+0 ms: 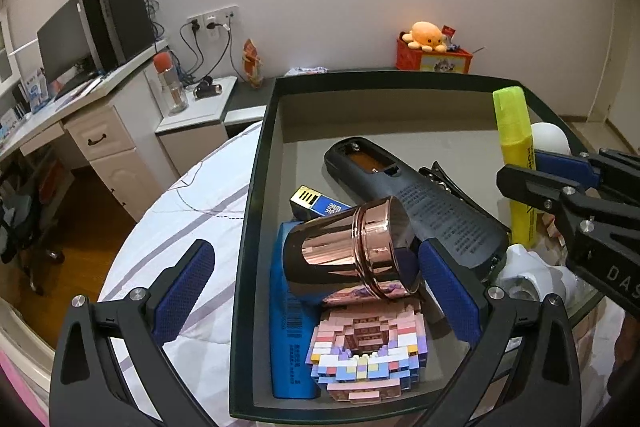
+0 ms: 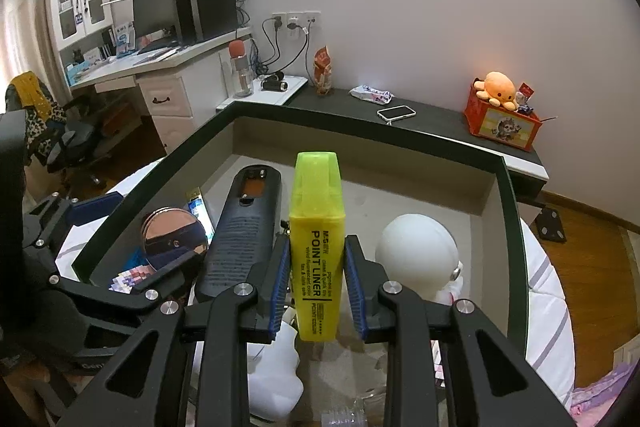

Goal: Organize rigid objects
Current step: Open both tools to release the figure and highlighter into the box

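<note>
Right claw (image 2: 316,279) clamped on the highlighter (image 2: 316,247), pads on both flat sides of the barrel, cap pointing away, held above the tray (image 2: 508,187). Left claw (image 1: 316,291) spread wide, nothing between its pads, poised just over the copper cup (image 1: 348,251) lying on its side inside the tray.

Likely step: setting the highlighter down in the tray. Best done by lowering into the bare stretch of floor toward the far wall, beyond the white figure (image 2: 418,251) and right of the dark handset (image 2: 244,227). Worth tilting the barrel flat before letting go, so as not to drop it on end and have it topple. Release only once resting; a smooth plastic barrel probably slides easily.

Crowded near side: cup atop a blue box (image 1: 290,327), brick model (image 1: 368,351) just in front, small blue-and-yellow pack (image 1: 316,203) behind, black clip (image 1: 444,183) beside the handset. No room there. Some risk of knocking the white figure's round head on the way down, and of the two claws meeting, being near each other over the same corner. Tray sitting on a bed with a striped cover (image 1: 192,227), so soft footing underneath; gentle placing advised, lest the tray rock and the cup roll.
</note>
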### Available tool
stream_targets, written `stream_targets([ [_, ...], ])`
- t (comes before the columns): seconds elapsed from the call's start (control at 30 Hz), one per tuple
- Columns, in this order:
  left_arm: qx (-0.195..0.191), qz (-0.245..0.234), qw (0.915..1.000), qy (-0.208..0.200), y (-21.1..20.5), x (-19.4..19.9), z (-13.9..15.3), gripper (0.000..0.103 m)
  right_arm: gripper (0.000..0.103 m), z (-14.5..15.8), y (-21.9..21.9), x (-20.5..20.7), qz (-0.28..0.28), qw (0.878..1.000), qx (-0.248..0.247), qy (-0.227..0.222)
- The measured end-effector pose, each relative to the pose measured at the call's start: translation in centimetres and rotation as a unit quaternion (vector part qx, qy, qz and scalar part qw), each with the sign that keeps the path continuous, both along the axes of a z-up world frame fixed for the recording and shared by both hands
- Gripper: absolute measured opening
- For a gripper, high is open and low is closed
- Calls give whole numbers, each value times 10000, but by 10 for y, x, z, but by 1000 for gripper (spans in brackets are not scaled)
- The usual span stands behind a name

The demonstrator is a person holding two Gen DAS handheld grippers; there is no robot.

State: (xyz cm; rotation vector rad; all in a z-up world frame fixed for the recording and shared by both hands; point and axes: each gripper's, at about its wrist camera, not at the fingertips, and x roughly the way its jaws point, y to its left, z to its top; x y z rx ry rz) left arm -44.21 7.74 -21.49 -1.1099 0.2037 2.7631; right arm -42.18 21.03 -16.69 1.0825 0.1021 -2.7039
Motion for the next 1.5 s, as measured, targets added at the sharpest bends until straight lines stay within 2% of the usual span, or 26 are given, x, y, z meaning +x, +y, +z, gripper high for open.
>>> stream_targets([
  [0.27, 27, -10, 10000, 16, 1, 0, -2, 103, 28, -3, 5, -2, -224, 9997, 115, -8],
  [0.3, 24, -11, 10000, 17, 1, 1, -2, 103, 32, -1, 7, -1, -259, 9996, 68, 20],
  [0.33, 20, -12, 10000, 14, 1, 0, -2, 103, 44, 0, 8, -1, -278, 9996, 15, 63],
  [0.4, -18, -36, 10000, -5, 3, 0, -3, 103, 59, 6, 9, 4, -280, 9994, -28, 202],
  [0.6, 21, -37, 10000, -38, 3, 1, -4, 103, 59, 24, 10, 18, -285, 9982, -18, 535],
  [0.97, 8, -77, 9999, 80, 4, 5, -1, 103, 59, 33, 33, 34, -629, 9961, 50, 611],
  [1.23, 344, -319, 9989, -27, -3, 12, 0, 103, 59, 34, 58, 42, -961, 9941, 174, 481],
  [1.37, 759, -439, 9961, -21, -8, 26, 12, 103, 59, 34, 63, 50, -1027, 9936, 143, 445],
  [1.5, 917, -501, 9945, 57, -9, 40, 26, 103, 61, 34, 61, 58, -985, 9942, -28, 424],
])
